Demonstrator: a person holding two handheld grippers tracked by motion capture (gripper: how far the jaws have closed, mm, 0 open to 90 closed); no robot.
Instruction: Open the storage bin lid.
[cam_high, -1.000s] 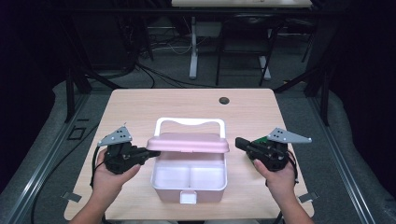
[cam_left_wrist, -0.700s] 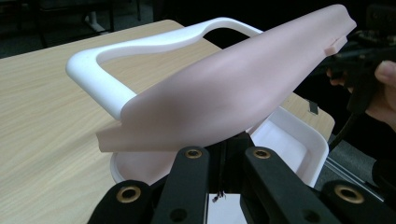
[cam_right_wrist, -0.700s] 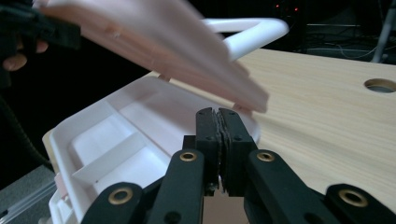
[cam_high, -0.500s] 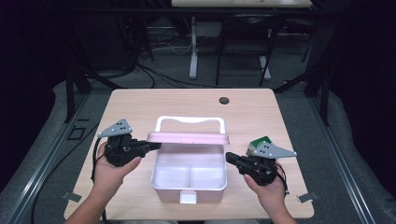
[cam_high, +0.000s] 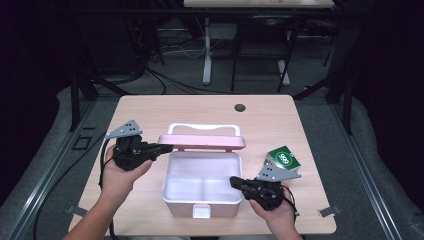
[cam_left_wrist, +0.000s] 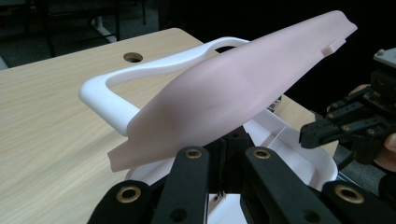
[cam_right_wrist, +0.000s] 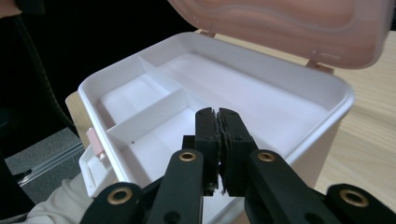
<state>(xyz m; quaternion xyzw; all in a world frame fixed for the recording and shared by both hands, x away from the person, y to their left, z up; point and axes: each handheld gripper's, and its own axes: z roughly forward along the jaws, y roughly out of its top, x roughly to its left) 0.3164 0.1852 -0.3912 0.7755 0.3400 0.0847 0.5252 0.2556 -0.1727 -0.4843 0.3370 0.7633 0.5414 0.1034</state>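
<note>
One box (cam_high: 202, 192) at lower centre, lid (cam_high: 202, 141) raised, left gripper (cam_high: 161, 149) clamped on lid edge, right gripper (cam_high: 235, 181) jaws together at box rim, one green carton (cam_high: 283, 157) right, wooden table (cam_high: 280, 120), dark room.

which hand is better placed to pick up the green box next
Right, probably. The right tool sits empty at the open case's right edge, beside the green box. The left tool is propping the pink lid.
</note>
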